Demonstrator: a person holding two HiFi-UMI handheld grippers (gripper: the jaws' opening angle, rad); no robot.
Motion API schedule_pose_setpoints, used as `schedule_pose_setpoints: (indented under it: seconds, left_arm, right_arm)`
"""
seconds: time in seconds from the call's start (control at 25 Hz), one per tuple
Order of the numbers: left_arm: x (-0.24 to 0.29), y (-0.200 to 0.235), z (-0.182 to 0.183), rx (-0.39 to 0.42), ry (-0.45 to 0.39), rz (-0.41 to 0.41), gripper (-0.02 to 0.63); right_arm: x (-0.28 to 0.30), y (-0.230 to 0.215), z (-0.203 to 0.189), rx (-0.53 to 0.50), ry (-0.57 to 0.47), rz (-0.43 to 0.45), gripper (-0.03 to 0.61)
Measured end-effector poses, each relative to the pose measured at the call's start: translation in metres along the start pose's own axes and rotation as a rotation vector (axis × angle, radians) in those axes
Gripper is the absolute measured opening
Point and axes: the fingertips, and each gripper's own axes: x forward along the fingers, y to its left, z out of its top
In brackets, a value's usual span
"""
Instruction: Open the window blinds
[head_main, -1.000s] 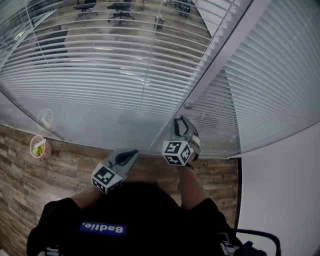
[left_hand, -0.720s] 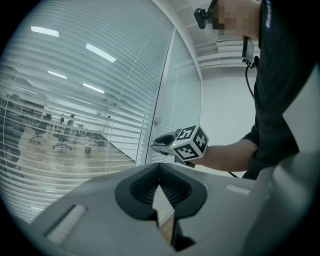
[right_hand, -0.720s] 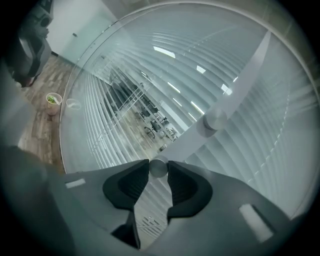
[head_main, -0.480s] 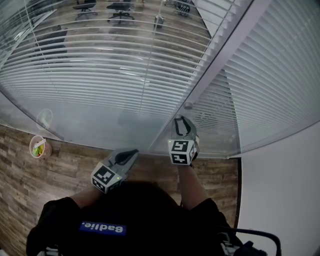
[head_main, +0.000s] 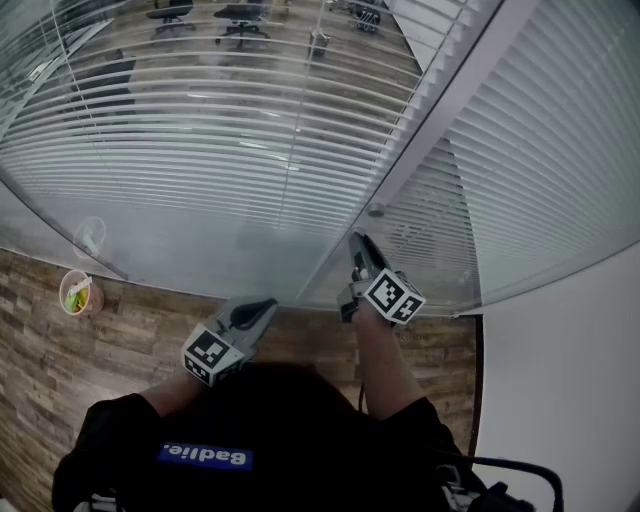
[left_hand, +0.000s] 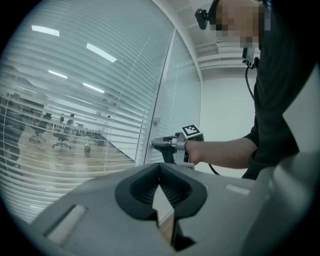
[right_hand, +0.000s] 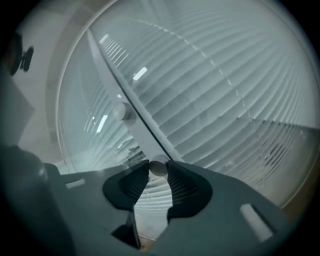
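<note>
**Right claw rolls over on the blind knob**

Rolled about its own long axis since the earlier frames, the right claw (head_main: 357, 243) now carries its marker cube (head_main: 393, 296) tipped over to the right of its body rather than square on top. Its place has hardly changed. The jaws stand at a narrow gap, pinching a small round tilt knob (right_hand: 159, 167) between their very tips. That knob sits straight ahead of the claw on the pale window frame (head_main: 440, 110). A second knob (head_main: 375, 211) is mounted just beyond it, further up the frame.

The blinds (head_main: 250, 130) spread ahead on both sides of the claw. The slats to its left are angled enough to show an office through them, while those to its right look more closed.

The grip is shallow, on a small smooth knob. Any drift off the knob's axis during more roll could let the tips slide off. The wrist also looks well turned already, so I judge a release and re-grip may be needed.

The right forearm reaches forward, with the claw close to level. The left claw (head_main: 266, 304) waits low and behind to the left, jaws together on nothing.
</note>
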Motion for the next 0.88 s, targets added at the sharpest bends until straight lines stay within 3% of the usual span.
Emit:
schedule_pose_setpoints:
  seconds: [0.2,0.28,0.32,0.36,0.44,0.52,0.64,0.72,0.88]
  left_arm:
    - [-0.001,-0.003,0.006,-0.016,0.0,-0.007,0.0]
    - [-0.001,-0.004,0.006,-0.02,0.0,-0.008,0.0]
    - [0.0,-0.003,0.005,-0.02,0.001,-0.005,0.0]
    - [0.0,-0.002,0.003,-0.019,0.002,-0.002,0.0]
    - [0.0,0.0,0.0,-0.017,0.003,0.005,-0.001]
    - [-0.001,-0.001,0.001,-0.017,0.004,0.009,0.0]
    - [-0.002,-0.002,0.004,-0.02,0.002,0.009,0.0]
    - [-0.002,-0.003,0.006,-0.022,0.002,0.008,0.0]
    - [-0.003,-0.002,0.004,-0.025,0.003,0.012,0.0]
  right_arm:
    - [-0.003,0.0,0.007,0.394,-0.079,0.122,0.123]
    - [-0.004,0.0,0.009,0.404,-0.096,0.123,0.124]
    - [-0.003,0.001,0.008,0.323,-0.092,0.11,0.121]
    - [-0.003,0.002,0.007,0.168,-0.074,0.074,0.127]
    - [-0.002,0.008,0.004,-0.3,-0.013,-0.06,0.212]
    - [-0.004,0.022,0.004,-0.767,0.049,-0.189,0.215]
    - [-0.002,0.04,-0.004,-1.254,0.123,-0.291,0.215]
    - [0.0,0.044,-0.009,-1.437,0.154,-0.342,0.202]
    - [0.004,0.03,-0.012,-1.596,0.187,-0.423,0.153]
